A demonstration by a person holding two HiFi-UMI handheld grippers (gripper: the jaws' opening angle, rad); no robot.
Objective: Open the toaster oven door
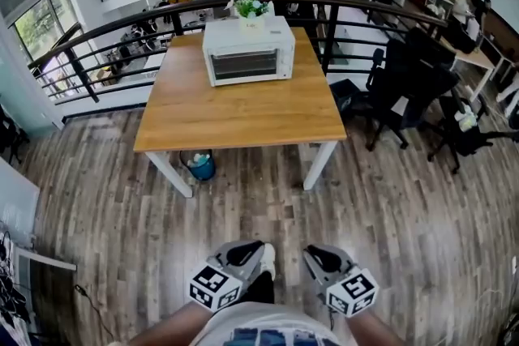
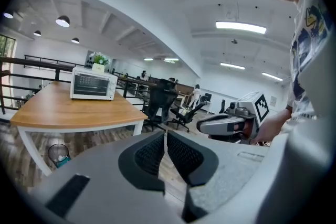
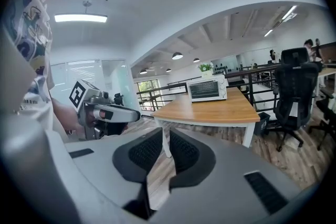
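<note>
Well back on the desk (image 1: 243,113), near its far edge and about midway along it, the white toaster oven (image 1: 248,52) stands with its dark glass door shut and facing the person. A small potted plant (image 1: 250,6) sits just behind the oven at that same far edge. Under the desk, by its front left leg, is a blue bin (image 1: 199,165). Black office chairs (image 1: 405,85) crowd the floor off the desk's right side, and a dark railing (image 1: 105,28) curves round behind the desk. Both grippers are held well short of the desk's near edge, over the plank floor (image 1: 389,239), side by side and pointing toward it. The left gripper (image 1: 258,247) has its jaws closed together with nothing between them. The right gripper (image 1: 312,252) likewise shows its ribbed pads (image 3: 147,150) drawn together to a thin slit, empty.
</note>
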